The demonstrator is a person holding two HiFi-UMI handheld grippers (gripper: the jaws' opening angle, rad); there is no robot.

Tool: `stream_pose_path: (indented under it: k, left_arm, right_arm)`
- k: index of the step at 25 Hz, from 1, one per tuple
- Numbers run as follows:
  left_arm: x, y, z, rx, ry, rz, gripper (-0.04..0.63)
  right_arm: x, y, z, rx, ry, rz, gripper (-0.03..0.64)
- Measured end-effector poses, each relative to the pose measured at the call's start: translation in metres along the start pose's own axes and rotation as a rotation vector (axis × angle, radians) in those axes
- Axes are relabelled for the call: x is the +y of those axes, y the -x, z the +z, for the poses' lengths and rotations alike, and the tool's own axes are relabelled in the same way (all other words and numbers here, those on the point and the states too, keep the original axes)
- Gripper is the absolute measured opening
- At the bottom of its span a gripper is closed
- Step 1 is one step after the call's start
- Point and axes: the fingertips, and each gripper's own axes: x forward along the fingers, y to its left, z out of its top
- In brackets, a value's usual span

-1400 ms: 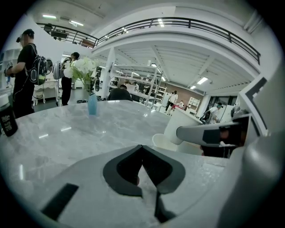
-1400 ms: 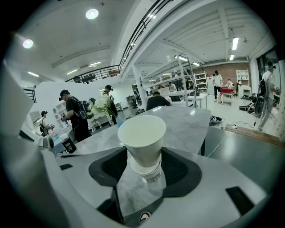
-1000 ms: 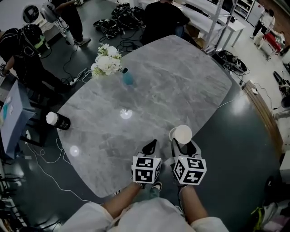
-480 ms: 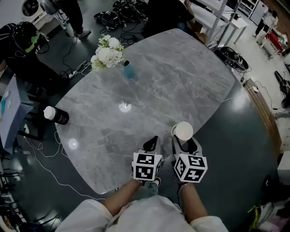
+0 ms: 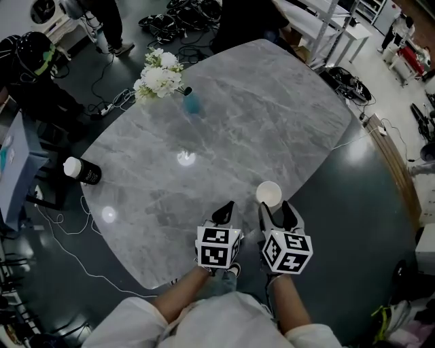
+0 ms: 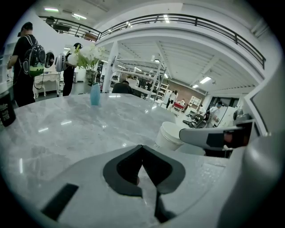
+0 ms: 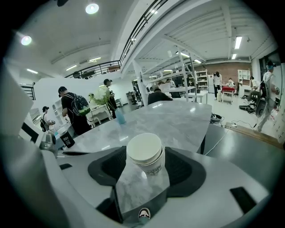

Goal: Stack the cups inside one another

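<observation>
As seen from the head view, grey marble-patterned bench (image 5: pixel 258 115) with rounded corners and glossy top, lamp glare near centre. Placed on a dark, smooth floor (image 5: pixel 367 224) inside a tall white hall with railed upper gallery and strip lights, per both gripper views. Coiled black cables (image 5: pixel 173 20) on the floor at 12 o'clock; white racks (image 5: pixel 319 17) at 1 o'clock; a standing person (image 5: pixel 41 88) at 10 o'clock, another person (image 5: pixel 238 24) close to the far bench edge at 12 o'clock.

Bench load: teal vase (image 5: pixel 192 103) with white flowers (image 5: pixel 158 78) at 11 o'clock, near the edge; black bottle (image 5: pixel 83 171) with white cap at the 9 o'clock corner; white paper cup (image 5: pixel 269 194) upright at 5 o'clock, close to the near-right edge, second rim visible just under the top rim. Broad bare top between cup and vase; open floor beyond the 3 o'clock edge.

Right gripper (image 5: pixel 277 212) at 5 o'clock: jaws spread wide, cup standing between the jaw tips, pad contact with cup wall not resolvable. Left gripper (image 5: pixel 225 212) just beside it at 6 o'clock: jaws pressed together at the tips, nothing between, apart from the cup.

Markings: black-and-white square codes on the marker cubes (image 5: pixel 219 248); small dark print on cup wall and white print on bottle label, neither legible.
</observation>
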Motion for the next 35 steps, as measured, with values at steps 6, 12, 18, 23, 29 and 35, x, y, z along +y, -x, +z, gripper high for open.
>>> stream_pose_path:
  k: [6,12,18,23,29,35]
  left_arm:
    - [-0.006,0.007,-0.001,-0.009,-0.005,-0.001,-0.005]
    - [-0.01,0.023,0.004,-0.037,-0.016,0.008,-0.005]
    - [-0.024,0.055,0.012,-0.086,-0.029,0.019,-0.005]
    - [-0.042,0.088,0.009,-0.133,-0.042,0.034,-0.005]
    - [-0.052,0.125,-0.007,-0.177,-0.038,0.081,-0.005]
    - [-0.055,0.157,-0.016,-0.195,-0.033,0.118,-0.005]
  right_arm:
    - [-0.004,0.015,0.01,-0.075,-0.024,-0.016,0.225]
    - [-0.006,0.035,0.018,-0.125,-0.018,-0.012,0.221]
    - [-0.01,0.07,0.023,-0.163,-0.008,-0.031,0.119]
    - [-0.013,0.1,0.018,-0.184,0.003,-0.021,0.05]
    - [-0.006,0.129,0.0,-0.173,0.034,0.02,0.026]
    - [0.012,0.15,0.0,-0.186,0.058,0.058,0.021]
